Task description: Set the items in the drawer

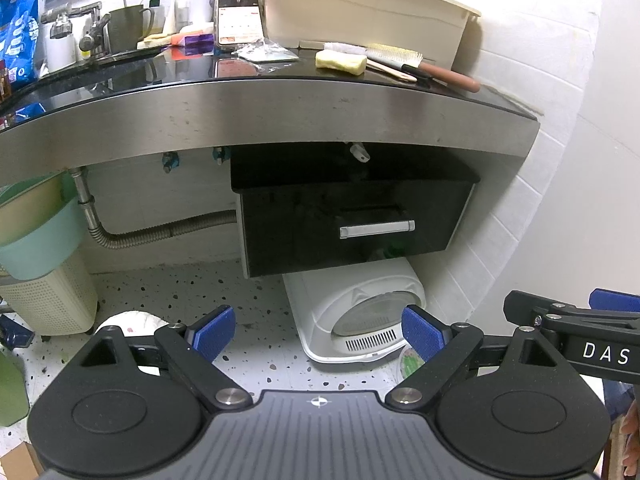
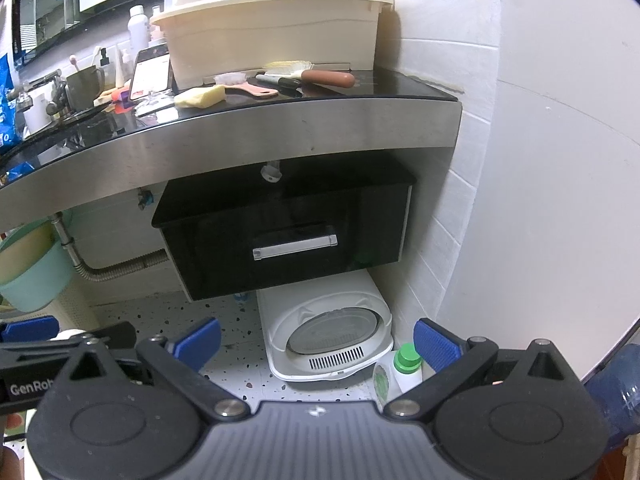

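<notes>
A black drawer with a silver handle hangs shut under the steel-edged counter; it also shows in the right wrist view, with its handle. On the counter lie a yellow sponge, a brush with a brown handle and a pink-handled brush. My left gripper is open and empty, low and well in front of the drawer. My right gripper is open and empty, beside the left one.
A cream plastic tub and a phone stand on the counter, with bottles and a tap at the left. A white appliance sits on the floor under the drawer, next to a green-capped bottle. A white tiled wall is at the right.
</notes>
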